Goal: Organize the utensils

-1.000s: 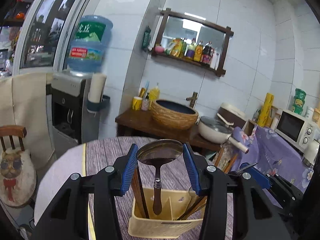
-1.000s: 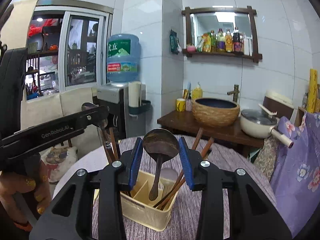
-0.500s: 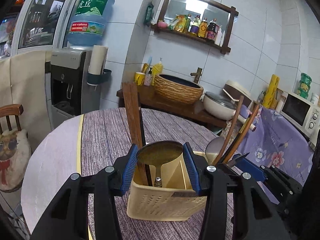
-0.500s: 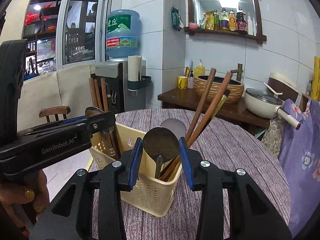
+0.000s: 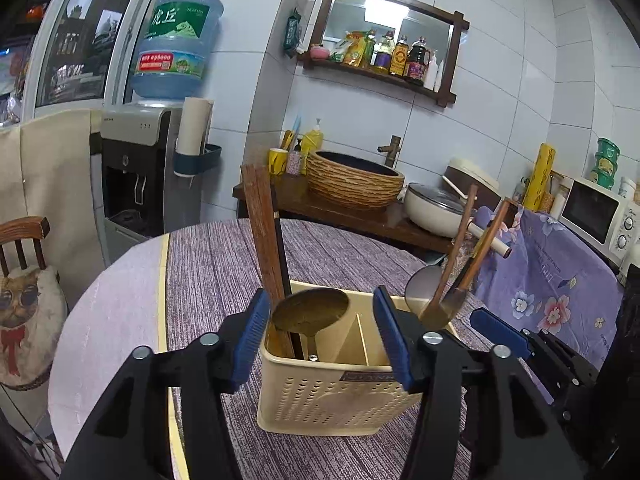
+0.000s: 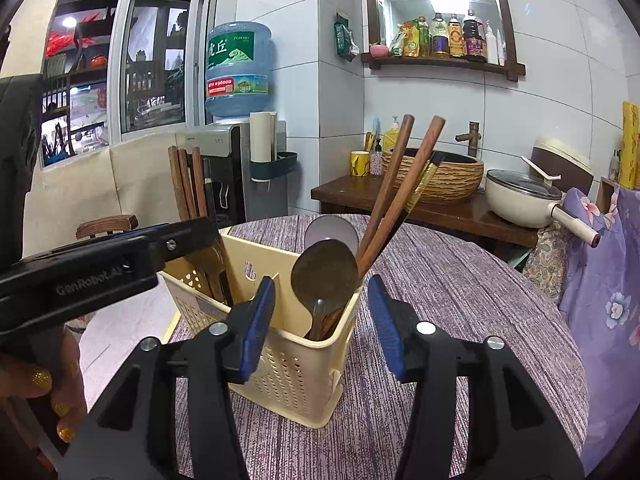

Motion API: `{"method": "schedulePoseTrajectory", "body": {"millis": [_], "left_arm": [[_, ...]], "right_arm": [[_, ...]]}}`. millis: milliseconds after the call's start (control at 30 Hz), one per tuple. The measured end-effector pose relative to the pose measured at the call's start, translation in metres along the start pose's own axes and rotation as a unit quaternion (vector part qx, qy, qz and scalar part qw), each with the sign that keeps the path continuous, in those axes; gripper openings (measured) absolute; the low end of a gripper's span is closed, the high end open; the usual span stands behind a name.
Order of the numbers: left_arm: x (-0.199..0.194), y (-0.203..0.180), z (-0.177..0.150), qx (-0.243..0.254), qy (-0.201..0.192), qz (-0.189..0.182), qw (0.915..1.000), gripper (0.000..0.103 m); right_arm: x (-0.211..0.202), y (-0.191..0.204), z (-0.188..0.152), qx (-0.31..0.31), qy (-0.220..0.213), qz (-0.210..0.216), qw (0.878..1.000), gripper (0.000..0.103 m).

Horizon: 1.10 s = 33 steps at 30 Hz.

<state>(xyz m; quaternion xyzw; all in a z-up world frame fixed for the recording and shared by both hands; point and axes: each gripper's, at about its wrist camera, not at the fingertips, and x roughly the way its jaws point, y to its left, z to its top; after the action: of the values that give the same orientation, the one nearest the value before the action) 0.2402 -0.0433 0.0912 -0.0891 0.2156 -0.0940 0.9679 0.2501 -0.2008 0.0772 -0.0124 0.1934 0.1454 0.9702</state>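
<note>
Both the left gripper (image 5: 320, 332) and right gripper (image 6: 322, 322) are opening, pads clear of two stiff, light, slippery brass-coloured metal ladles (image 5: 310, 312) (image 6: 324, 274) standing in the cream perforated plastic caddy (image 6: 288, 376), best gripped by the bowl rim, with wooden chopsticks (image 5: 264, 236) crowding at eleven o'clock.

Both handheld grippers, jaws parting

The black left gripper with blue pads (image 5: 320, 330) and its matching right gripper (image 6: 322, 322) are opening, pads gripping nothing.
</note>
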Motion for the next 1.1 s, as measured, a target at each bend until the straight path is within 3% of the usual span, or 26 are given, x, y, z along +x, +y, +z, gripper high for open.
{"method": "schedulePoseTrajectory", "body": {"millis": [233,400,567,733,1100], "left_arm": [[-0.051,0.011,-0.011,0.017,-0.05,0.023,0.9984,0.098],[-0.084,0.031,-0.046,0.012,-0.052,0.021,0.9983,0.098],[-0.108,0.044,-0.086,-0.006,-0.045,0.034,0.9984,0.098],[-0.128,0.041,-0.118,0.01,-0.032,0.051,0.9981,0.098],[-0.179,0.03,-0.146,0.044,-0.055,0.05,0.9963,0.098]], "right_arm": [[-0.049,0.004,-0.007,-0.025,-0.047,-0.031,0.998,0.084],[-0.08,0.003,-0.035,-0.018,-0.046,-0.019,0.999,0.097],[-0.096,0.012,-0.075,-0.001,-0.022,0.006,1.0,0.097],[-0.119,0.038,-0.11,-0.007,-0.011,0.032,0.999,0.097],[-0.195,0.055,-0.124,-0.021,-0.084,0.061,0.994,0.097]]}}
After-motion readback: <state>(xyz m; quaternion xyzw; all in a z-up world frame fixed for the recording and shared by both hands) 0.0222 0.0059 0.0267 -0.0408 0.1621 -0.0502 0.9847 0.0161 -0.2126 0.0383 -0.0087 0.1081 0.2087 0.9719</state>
